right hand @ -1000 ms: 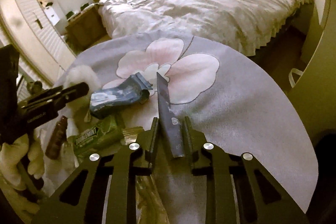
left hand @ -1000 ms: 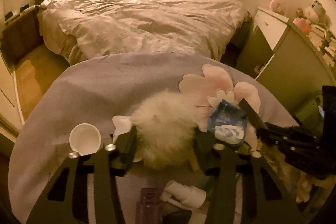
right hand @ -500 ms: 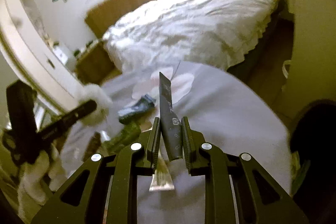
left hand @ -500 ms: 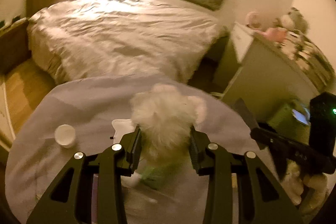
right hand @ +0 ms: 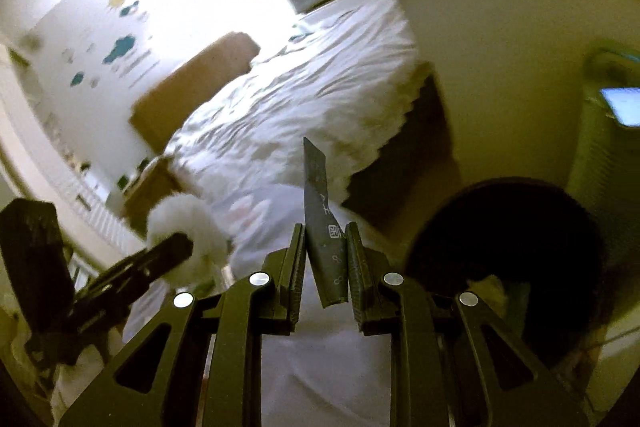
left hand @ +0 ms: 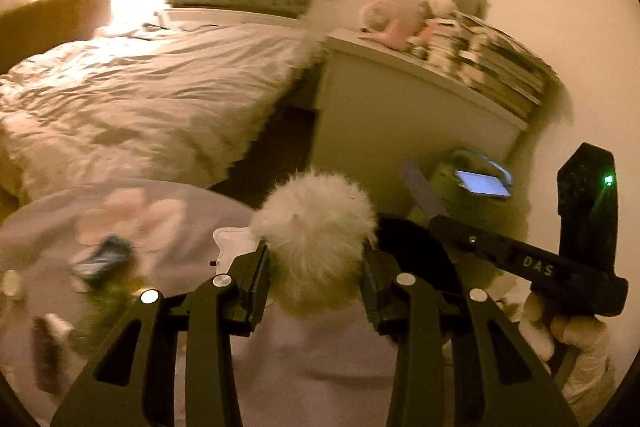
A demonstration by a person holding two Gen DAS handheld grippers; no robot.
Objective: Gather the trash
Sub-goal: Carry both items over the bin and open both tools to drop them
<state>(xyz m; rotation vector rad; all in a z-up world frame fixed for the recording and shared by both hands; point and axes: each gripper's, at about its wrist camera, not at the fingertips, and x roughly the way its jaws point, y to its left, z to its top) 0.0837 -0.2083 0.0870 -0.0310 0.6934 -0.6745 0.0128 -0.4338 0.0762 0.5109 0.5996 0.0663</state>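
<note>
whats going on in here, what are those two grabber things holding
A person is clearing trash off a table covered with a flowered cloth in a bedroom, with a handheld gripper in each hand. The left gripper is shut on a white fluffy ball, held above the cloth. The right gripper is shut on a thin dark wrapper that sticks up between its fingers. Both are near a dark round bin beside the table. A blue packet and other blurred litter remain on the cloth.

the small things (left hand: 100,259) on the purple cloth (left hand: 192,211) are too blurry to name (just smears of blue and green). the fluffy white ball (left hand: 316,239) hides the cloth behind it. the dark round opening (right hand: 504,259) shows nothing inside.
</note>
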